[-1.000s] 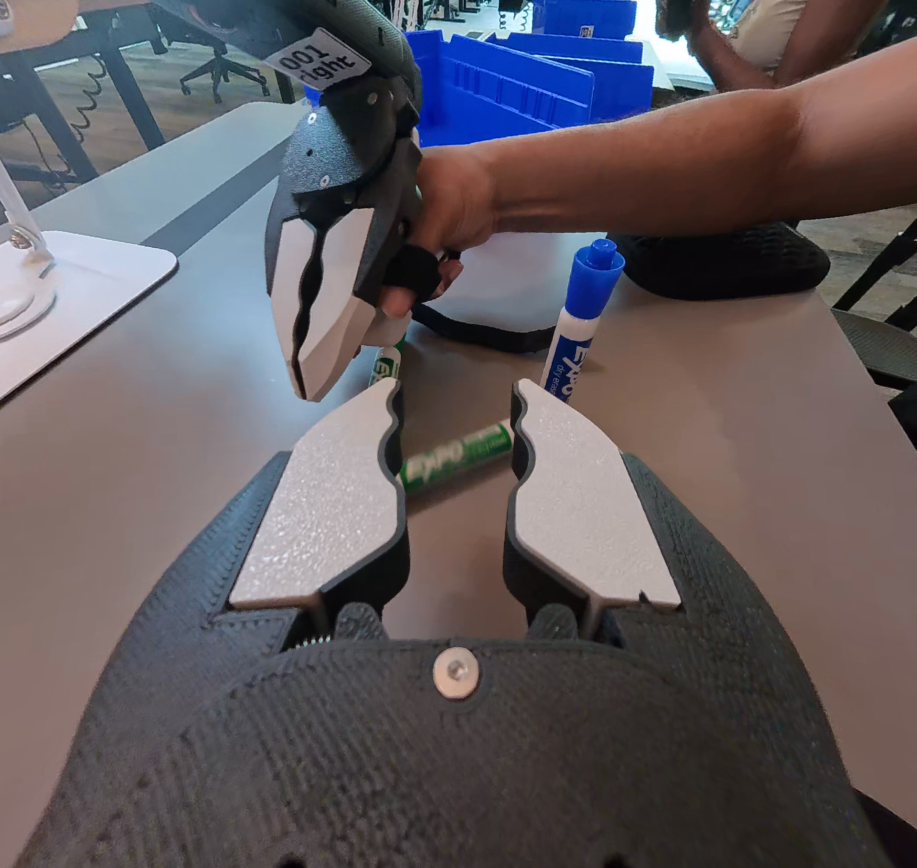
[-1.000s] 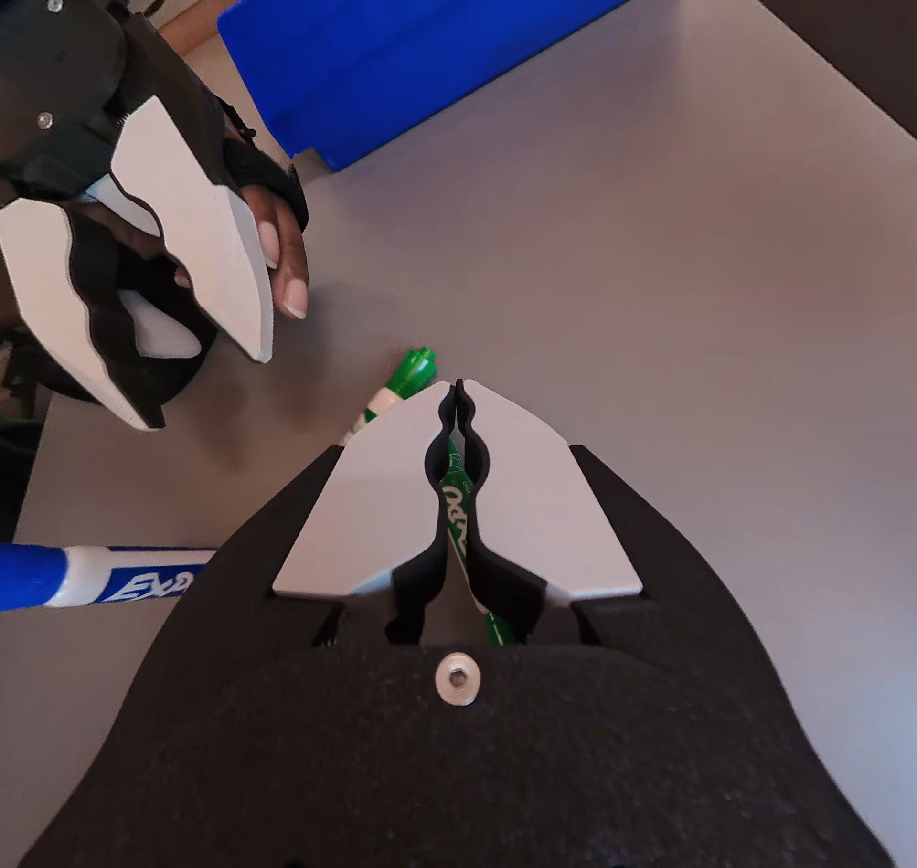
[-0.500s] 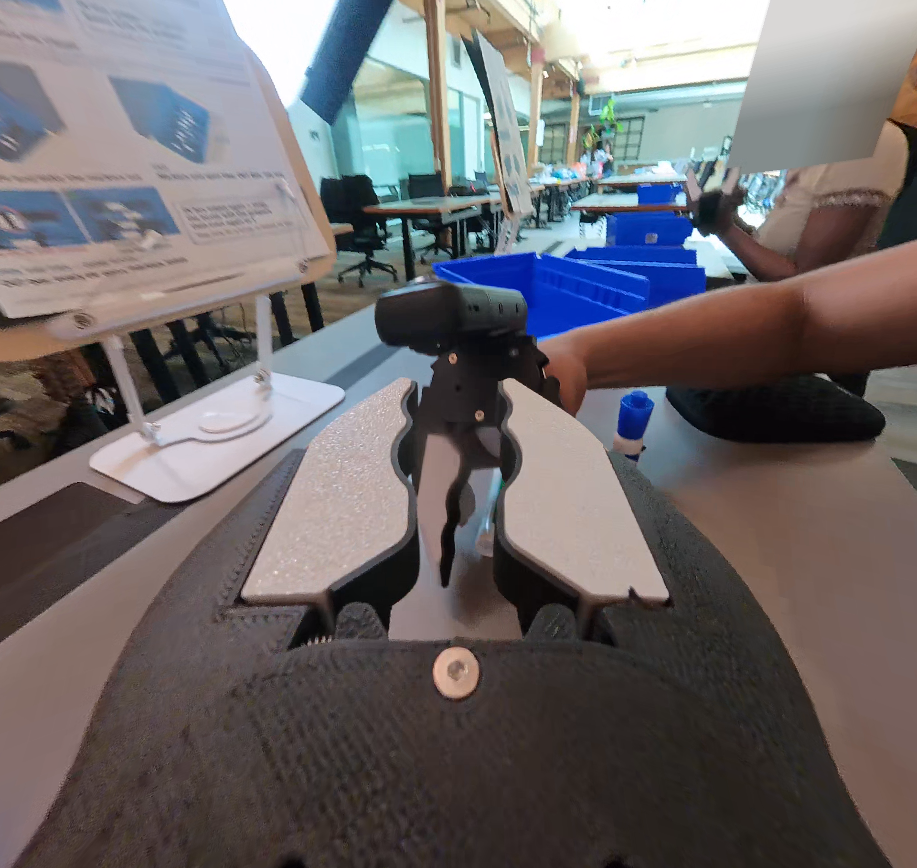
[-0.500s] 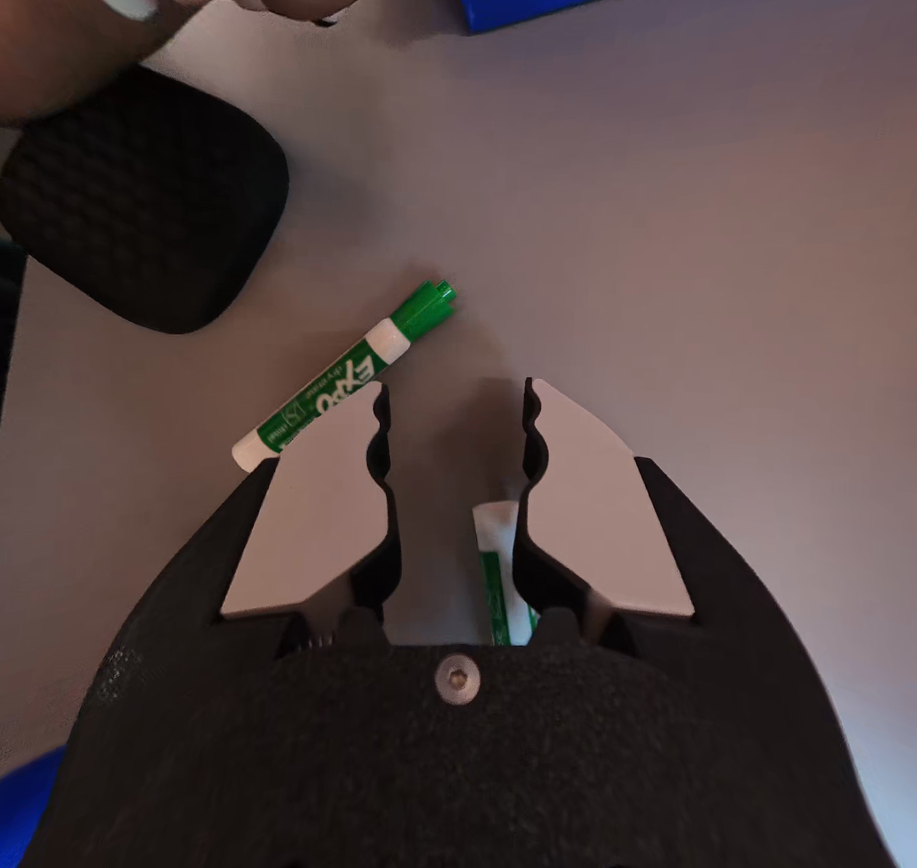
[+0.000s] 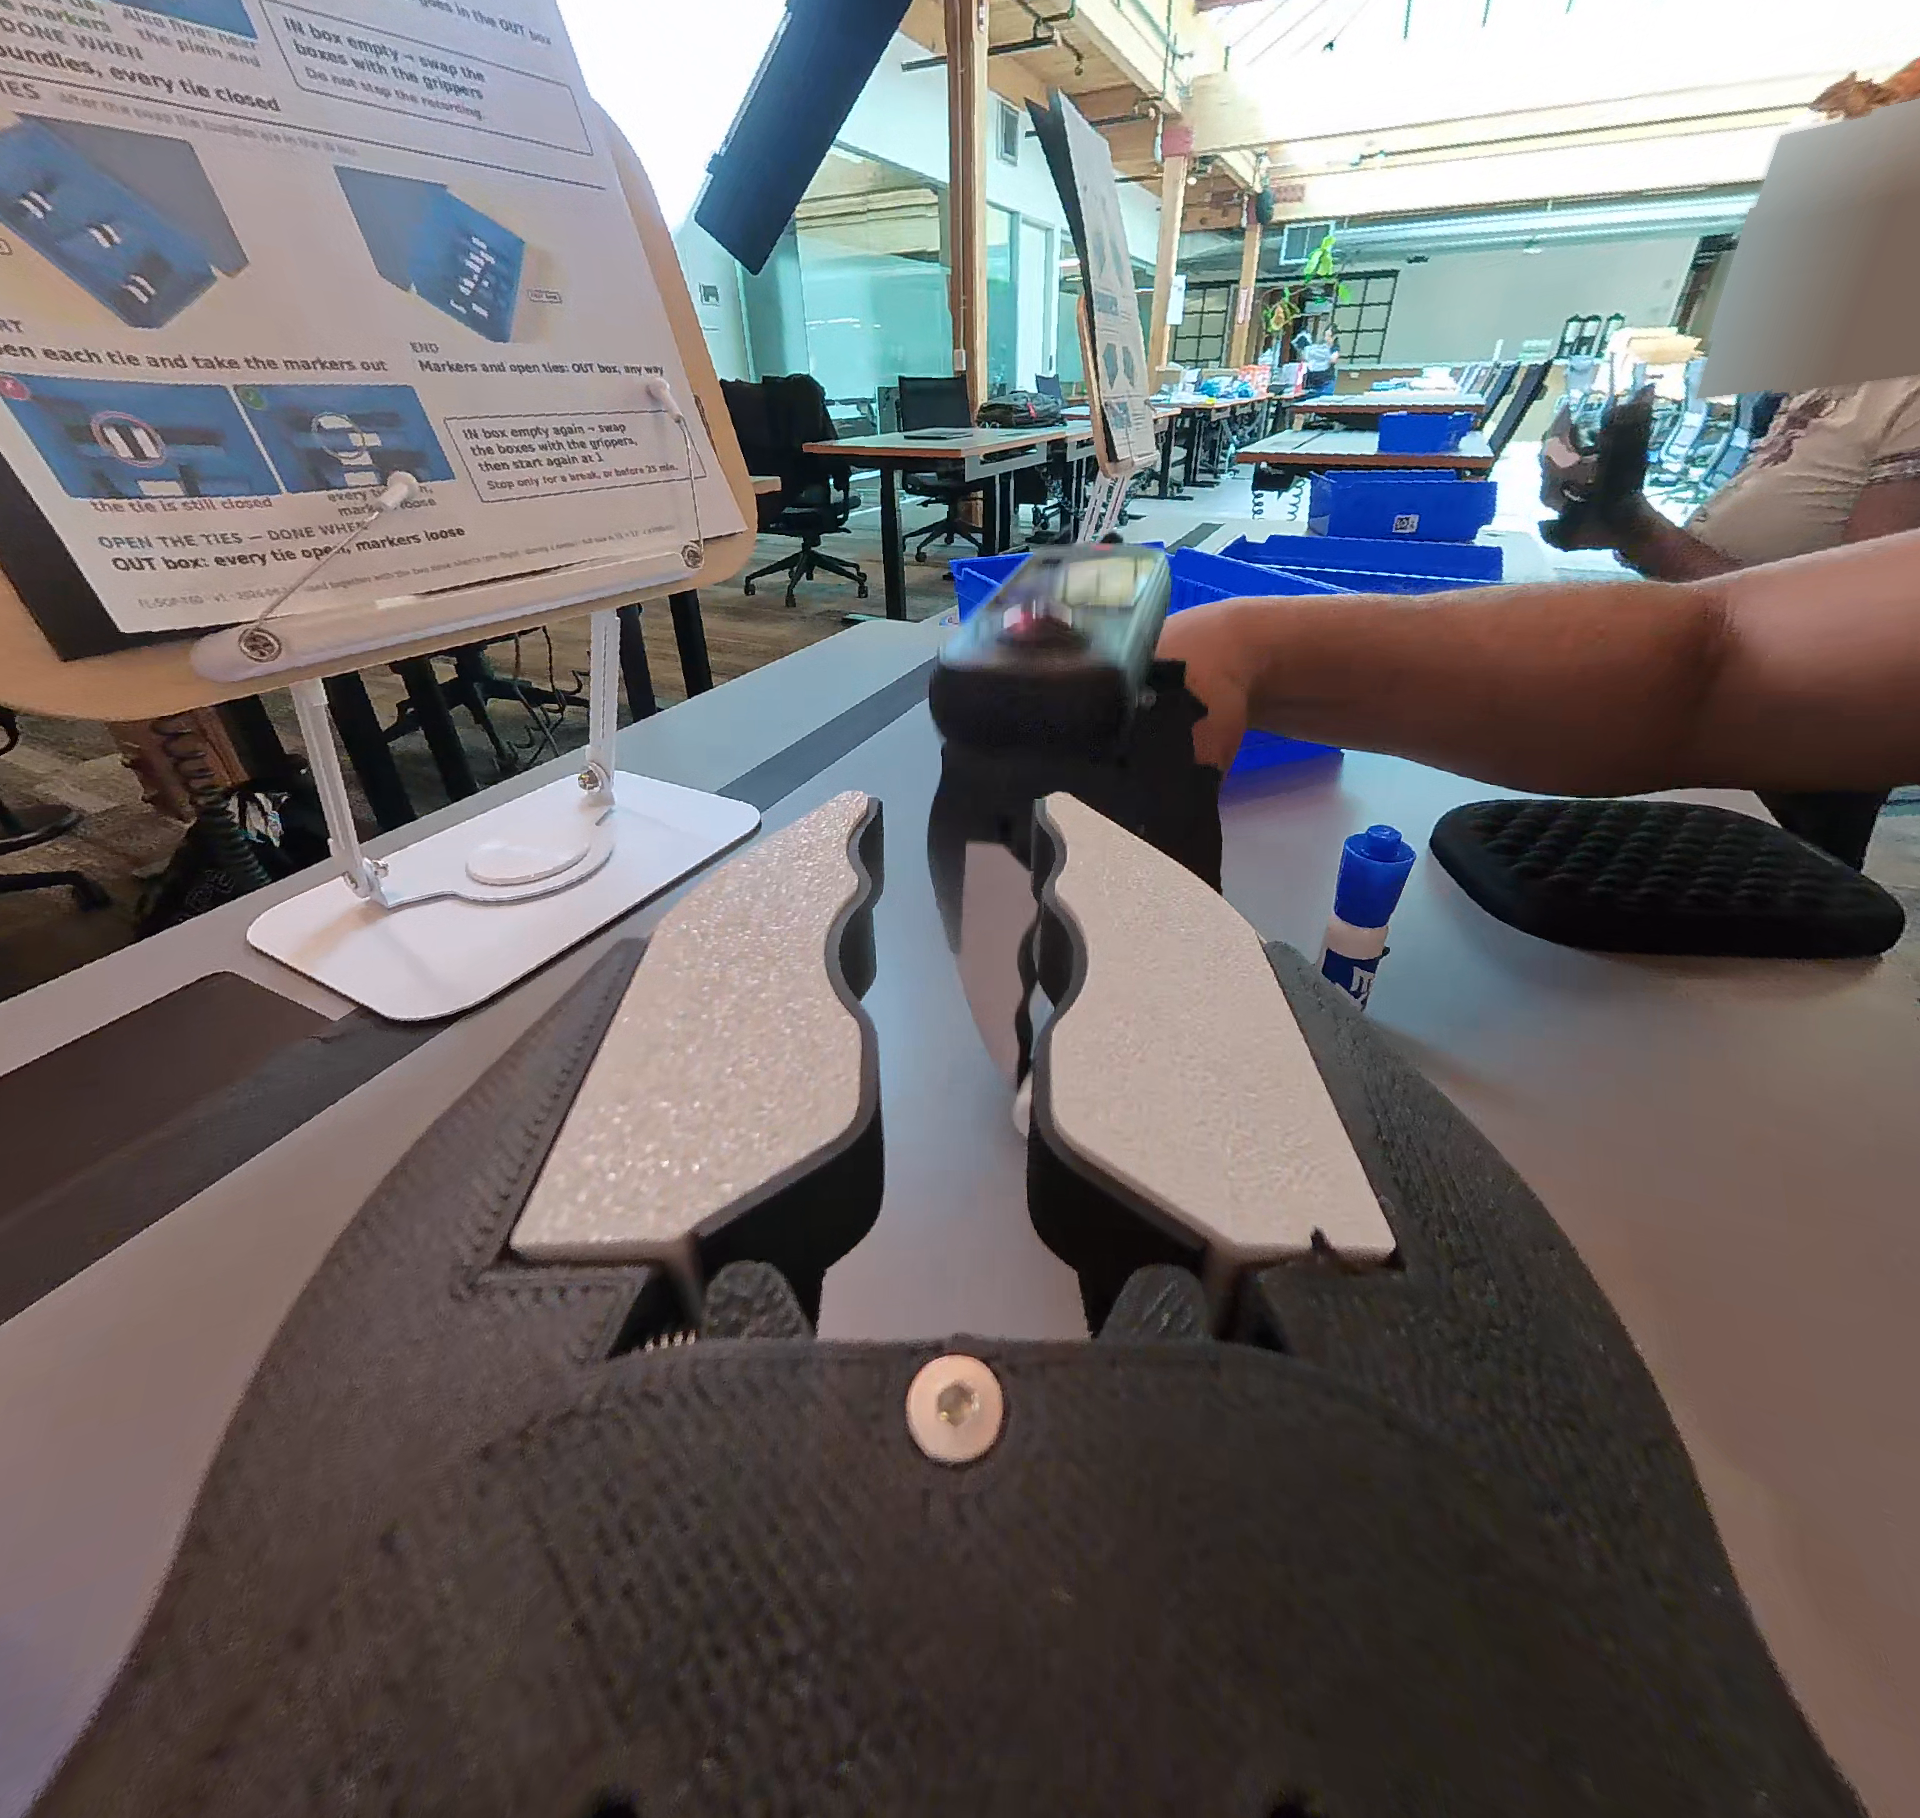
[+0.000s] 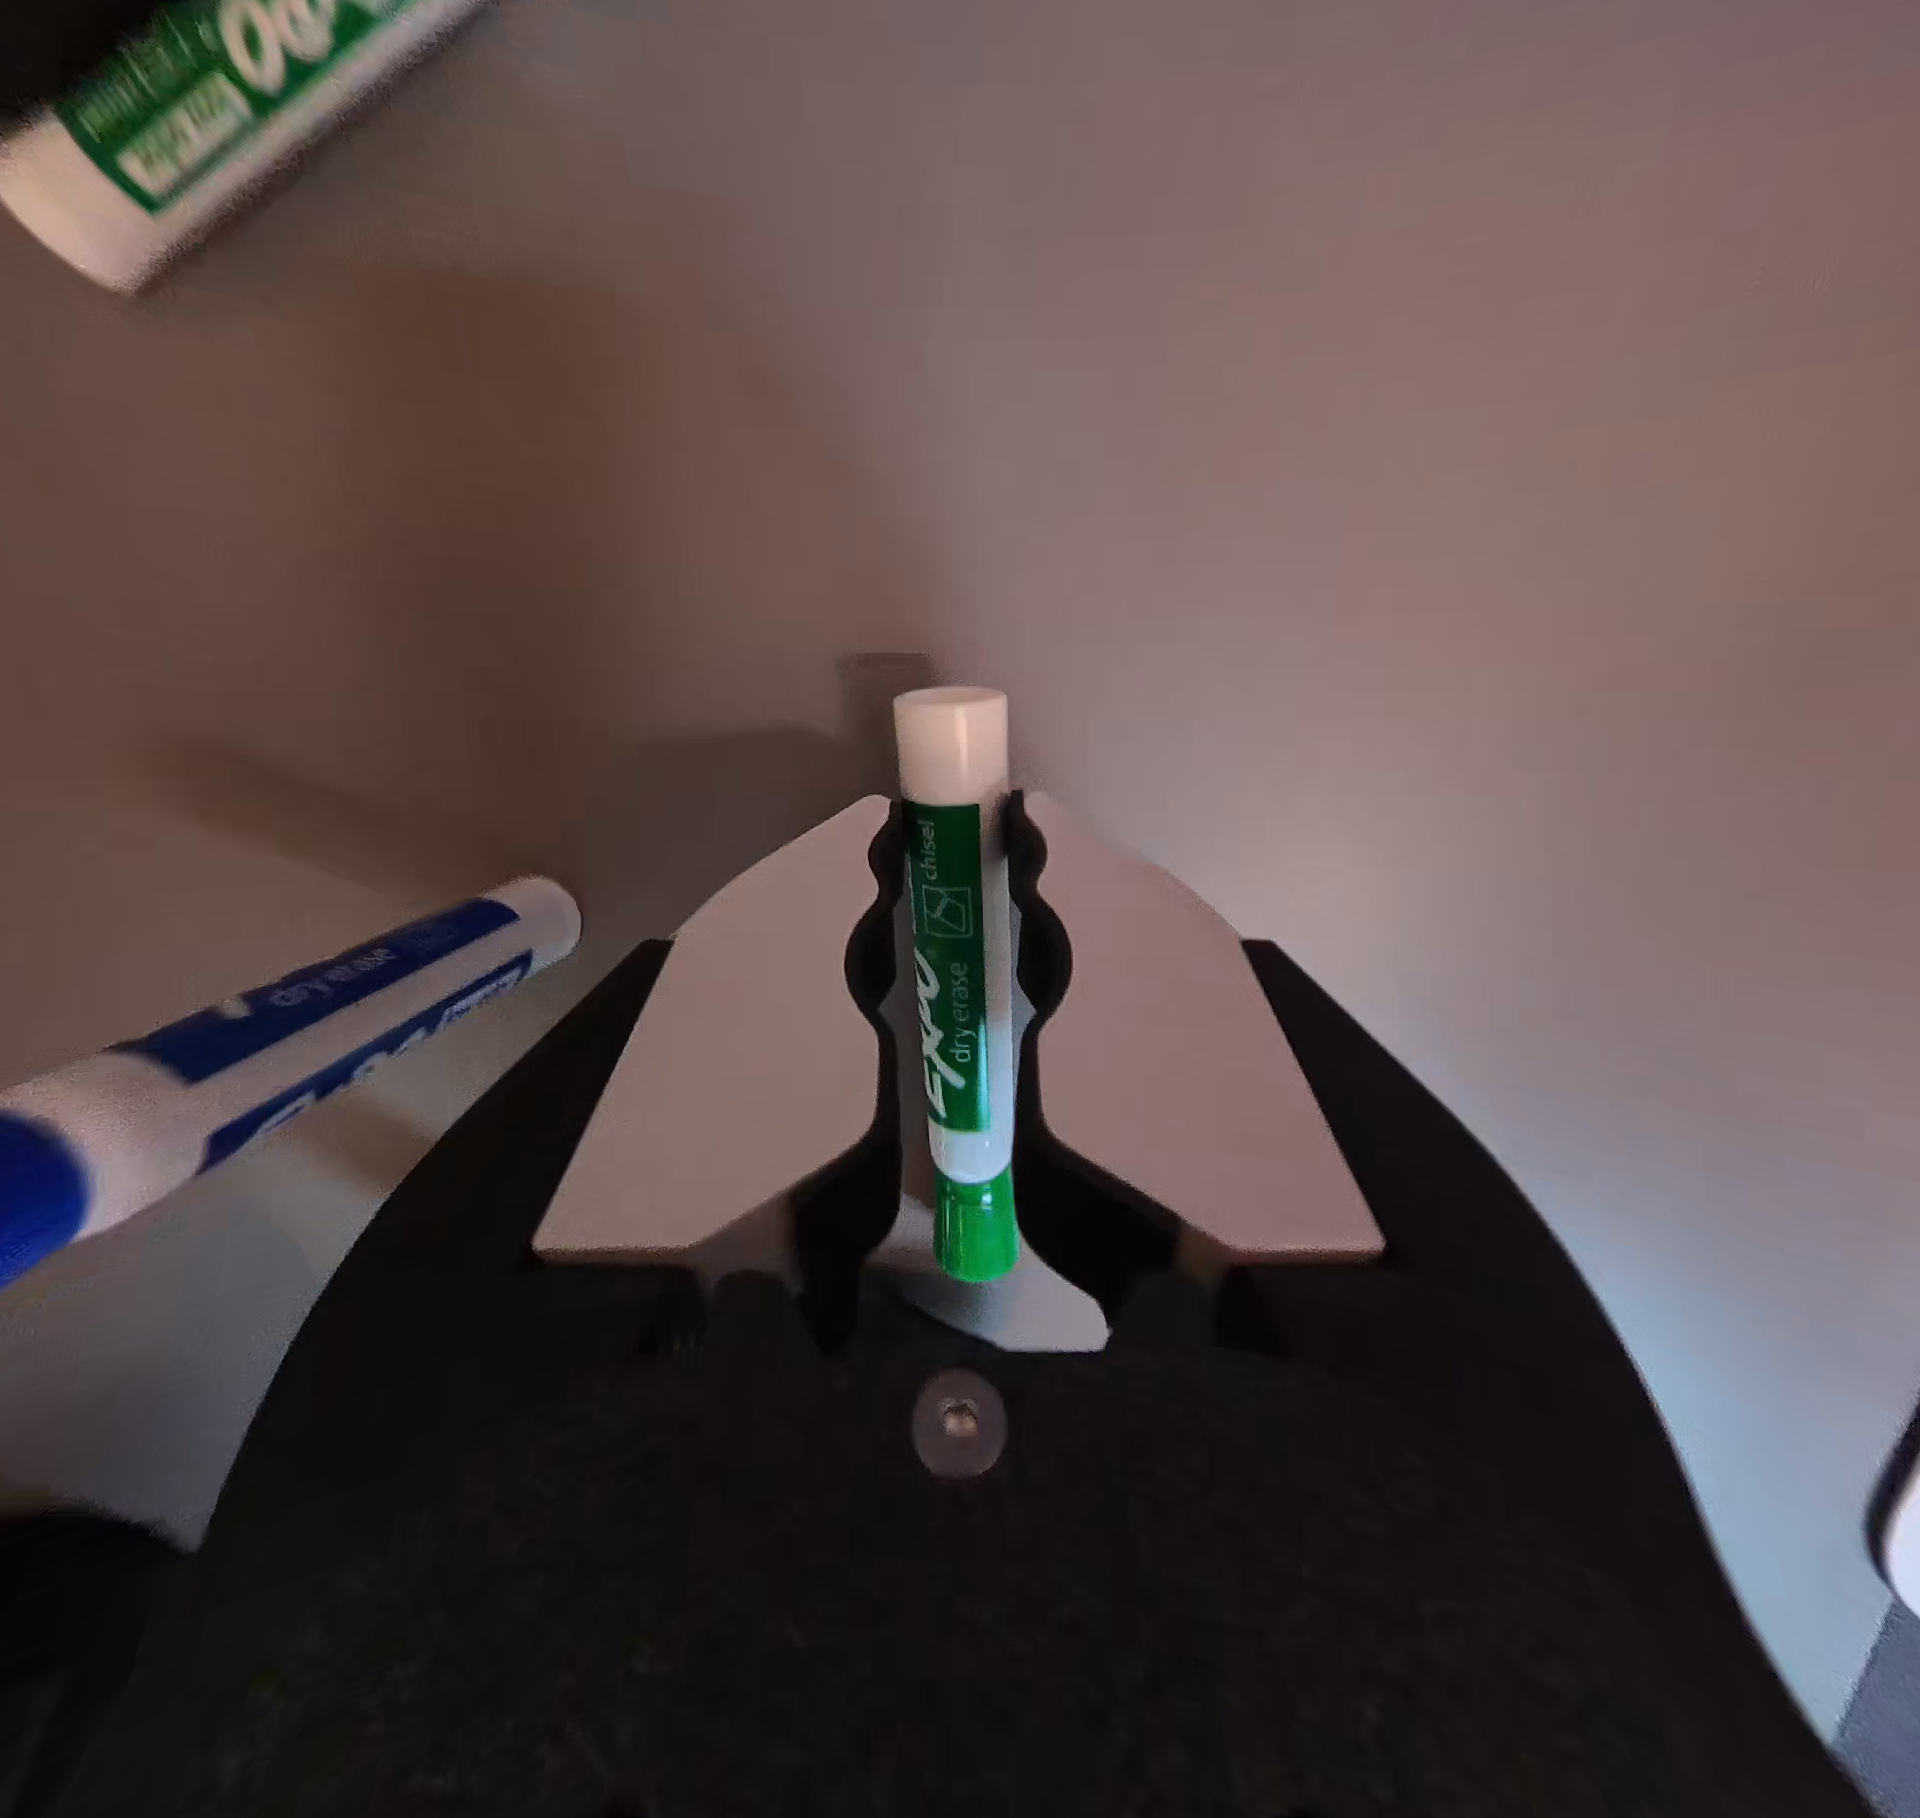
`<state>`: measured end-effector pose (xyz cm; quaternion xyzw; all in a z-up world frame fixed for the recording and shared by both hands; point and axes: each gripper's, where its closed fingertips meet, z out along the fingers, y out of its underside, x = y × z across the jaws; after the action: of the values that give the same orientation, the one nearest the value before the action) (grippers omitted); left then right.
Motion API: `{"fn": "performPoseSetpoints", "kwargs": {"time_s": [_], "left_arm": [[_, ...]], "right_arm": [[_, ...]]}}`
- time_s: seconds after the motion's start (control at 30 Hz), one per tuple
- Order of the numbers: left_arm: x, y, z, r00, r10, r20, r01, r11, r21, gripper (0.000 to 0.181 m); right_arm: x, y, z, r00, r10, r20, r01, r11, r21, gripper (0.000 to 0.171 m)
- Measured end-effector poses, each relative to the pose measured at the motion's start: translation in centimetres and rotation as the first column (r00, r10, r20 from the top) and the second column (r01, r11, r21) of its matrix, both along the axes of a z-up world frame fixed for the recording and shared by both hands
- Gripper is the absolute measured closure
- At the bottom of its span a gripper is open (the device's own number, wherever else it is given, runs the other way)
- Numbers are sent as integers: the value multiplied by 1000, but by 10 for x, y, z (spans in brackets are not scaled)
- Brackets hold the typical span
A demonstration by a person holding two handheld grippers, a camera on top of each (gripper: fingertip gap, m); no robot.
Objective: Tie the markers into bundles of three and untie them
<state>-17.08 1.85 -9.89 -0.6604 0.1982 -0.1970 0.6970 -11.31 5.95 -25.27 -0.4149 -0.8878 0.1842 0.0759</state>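
Note:
My right gripper (image 6: 951, 812) is shut on a green marker (image 6: 951, 989), which lies along the jaws with its white end sticking out past the fingertips toward the grey table (image 6: 1351, 418). A second green marker (image 6: 239, 54) lies at the upper left and a blue marker (image 6: 312, 1030) lies at the left. In the left wrist view my left gripper (image 5: 961, 833) is open and empty, low over the table. The right gripper (image 5: 1049, 708) points down just beyond its fingertips. The blue marker (image 5: 1361, 895) lies to the right of it.
A white stand with an instruction sheet (image 5: 499, 895) is at the left of the table. A black textured pad (image 5: 1662, 885) lies at the right. Blue bins (image 5: 1351, 573) stand behind the person's forearm (image 5: 1558, 677). Another person is at the far right. One gripper's finger ends stand about 15 cm off the other's.
My right gripper was open over the green marker half a second ago and has closed on it. My left gripper has stayed open and hardly moved since then.

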Motion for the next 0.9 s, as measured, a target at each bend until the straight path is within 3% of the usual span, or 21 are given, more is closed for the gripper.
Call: {"fn": "performPoseSetpoints", "kwargs": {"time_s": [0.03,0.13,0.23,0.37,0.53,0.7,0.9], "left_arm": [[0,0,0,1000,0,0,0,1000,-2,154],[2,2,-5,1000,-4,-9,4,1000,-22,154],[7,5,-12,1000,-8,-27,7,998,-56,153],[16,8,-22,998,-26,-55,21,995,-97,153],[24,11,-34,995,-47,-83,36,990,-136,154],[28,12,-39,994,-59,-89,45,987,-153,153],[31,12,-42,993,-71,-92,55,985,-166,154]], "right_arm": [[-6,0,12,997,-17,-76,14,999,-43,150],[-20,6,61,933,-134,-335,63,975,-215,150],[-15,13,110,780,-322,-537,37,880,-474,152],[18,33,89,723,-456,-519,95,810,-579,153],[59,31,40,807,-423,-412,195,850,-490,155],[92,31,4,913,-321,-252,253,930,-267,148],[78,30,28,958,-224,-181,202,971,-131,133]]}}
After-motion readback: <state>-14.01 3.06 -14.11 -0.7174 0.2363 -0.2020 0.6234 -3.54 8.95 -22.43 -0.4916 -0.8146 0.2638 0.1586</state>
